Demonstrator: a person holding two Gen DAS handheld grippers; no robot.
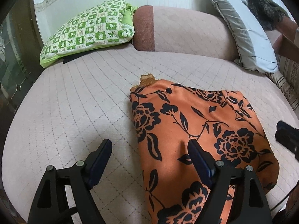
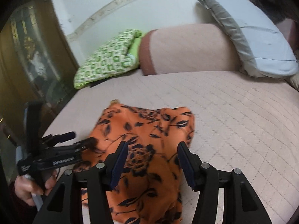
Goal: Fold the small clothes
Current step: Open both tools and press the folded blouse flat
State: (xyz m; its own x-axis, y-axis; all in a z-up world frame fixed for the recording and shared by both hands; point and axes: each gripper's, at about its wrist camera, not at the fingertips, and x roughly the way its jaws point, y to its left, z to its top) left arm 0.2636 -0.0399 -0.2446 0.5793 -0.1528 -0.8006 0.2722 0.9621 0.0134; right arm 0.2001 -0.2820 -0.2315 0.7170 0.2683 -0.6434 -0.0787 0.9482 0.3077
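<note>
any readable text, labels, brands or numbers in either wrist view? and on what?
No text reads clearly in either view.
Left tongs: white lettering on the body in the right wrist view, too blurred to read.
Green checked cushion: leaf and flower motifs only, no words.
Orange floral garment: print only, no visible label.

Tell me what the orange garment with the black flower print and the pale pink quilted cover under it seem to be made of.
Orange garment with black flower print: likely a thin, smooth woven fabric, satin or polyester; it shows a soft sheen and drapes in loose folds, with a ribbed knit trim at the far edge.
Pale pink quilted cover: probably matte padded cotton or a blend; stitched lines form a diamond grid and nothing shines.
</note>
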